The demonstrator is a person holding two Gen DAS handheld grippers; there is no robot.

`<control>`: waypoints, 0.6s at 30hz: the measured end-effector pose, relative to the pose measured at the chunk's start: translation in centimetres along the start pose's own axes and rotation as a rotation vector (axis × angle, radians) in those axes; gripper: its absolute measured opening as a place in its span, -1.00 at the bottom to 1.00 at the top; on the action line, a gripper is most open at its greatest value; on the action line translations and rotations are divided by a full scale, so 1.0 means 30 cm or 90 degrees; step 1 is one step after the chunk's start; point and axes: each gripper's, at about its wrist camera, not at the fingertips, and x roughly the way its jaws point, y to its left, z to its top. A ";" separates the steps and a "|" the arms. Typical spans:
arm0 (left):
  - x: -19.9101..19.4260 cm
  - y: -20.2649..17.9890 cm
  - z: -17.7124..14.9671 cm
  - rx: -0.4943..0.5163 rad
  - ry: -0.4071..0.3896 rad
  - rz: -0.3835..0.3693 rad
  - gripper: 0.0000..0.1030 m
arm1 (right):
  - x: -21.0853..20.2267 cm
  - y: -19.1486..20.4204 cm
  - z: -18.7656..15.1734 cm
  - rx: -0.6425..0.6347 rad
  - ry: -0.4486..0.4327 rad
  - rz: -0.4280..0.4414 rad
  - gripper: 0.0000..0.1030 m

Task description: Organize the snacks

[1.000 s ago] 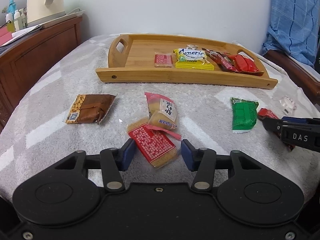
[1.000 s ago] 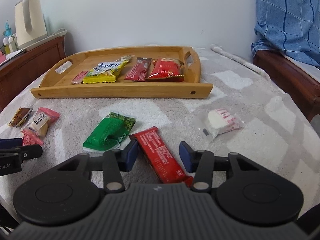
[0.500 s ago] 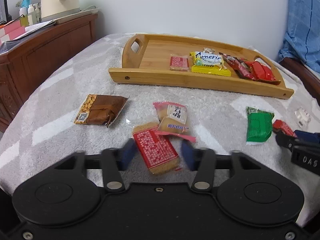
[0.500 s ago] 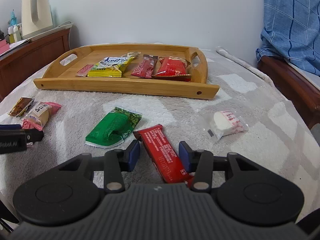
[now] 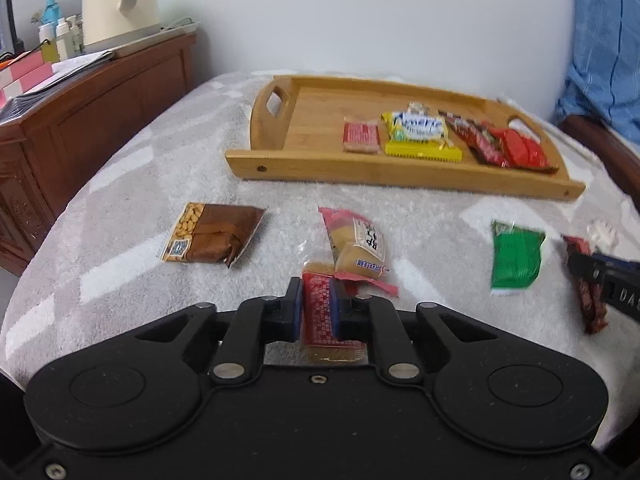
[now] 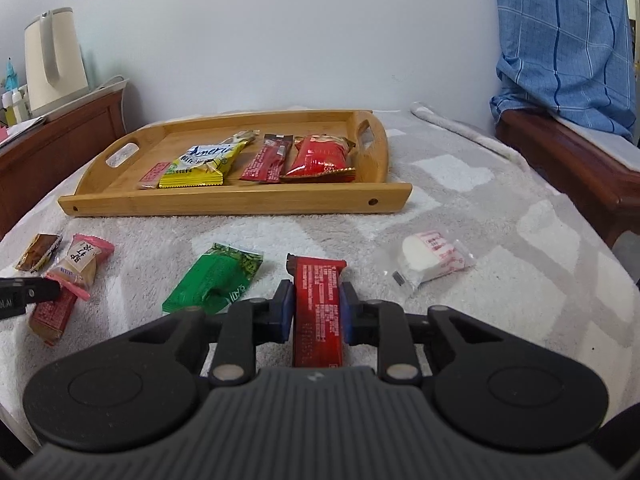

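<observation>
Both my pairs of fingers have closed since a second ago | left gripper [image 5: 316,306] clamps the biscuit pack [image 5: 320,312] | right gripper [image 6: 316,312] clamps the red bar [image 6: 319,300] | both low over the bed [image 6: 500,280], short of the tray [image 6: 240,200]

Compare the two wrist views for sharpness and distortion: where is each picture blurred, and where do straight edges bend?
Left wrist view: smeared by motion, so the print on the yellow packet in the wooden tray is hard to read, and the green packet looks soft. Right wrist view: sharper, the red bar shows fine print. Both: fisheye curves the tray's front rail and darkens the corners.
</observation>
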 end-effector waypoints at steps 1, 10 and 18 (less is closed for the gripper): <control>0.001 0.002 -0.005 -0.003 -0.002 -0.002 -0.68 | 0.001 0.000 0.000 -0.001 0.001 0.000 -0.45; 0.016 0.002 -0.003 -0.044 -0.002 0.019 0.01 | 0.007 0.003 -0.003 -0.001 0.008 -0.004 -0.44; -0.001 0.022 -0.012 -0.085 0.018 -0.009 0.16 | 0.010 0.011 -0.005 -0.009 0.006 -0.008 -0.44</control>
